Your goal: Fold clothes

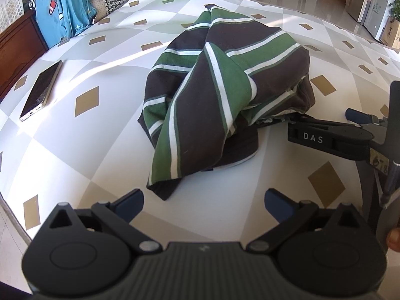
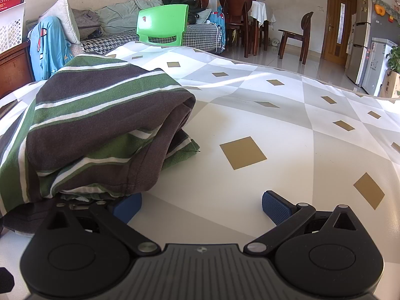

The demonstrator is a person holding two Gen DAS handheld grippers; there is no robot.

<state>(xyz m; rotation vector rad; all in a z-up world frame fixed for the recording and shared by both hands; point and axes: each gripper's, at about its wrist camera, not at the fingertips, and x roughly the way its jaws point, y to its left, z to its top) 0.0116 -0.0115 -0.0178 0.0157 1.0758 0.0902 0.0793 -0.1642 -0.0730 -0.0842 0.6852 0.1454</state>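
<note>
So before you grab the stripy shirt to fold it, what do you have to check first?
1. Left gripper open: ok, fingers spread wide.
2. Right gripper open: ok, nothing between its fingers.
3. Shirt spread flat: not ok, it lies bunched in a heap.
4. Right gripper at the cloth: ok, one finger sits at the shirt's edge.
5. Phone out of the way: ok, it lies apart from the shirt.
6. Sleeves and collar found: cannot tell, hidden in the folds.

A lived-in home: a houndstooth sofa (image 2: 200, 35) heaped with laundry, wooden dining chairs (image 2: 292, 37), a fridge (image 2: 360, 37) and a panelled door (image 2: 340, 22).
</note>
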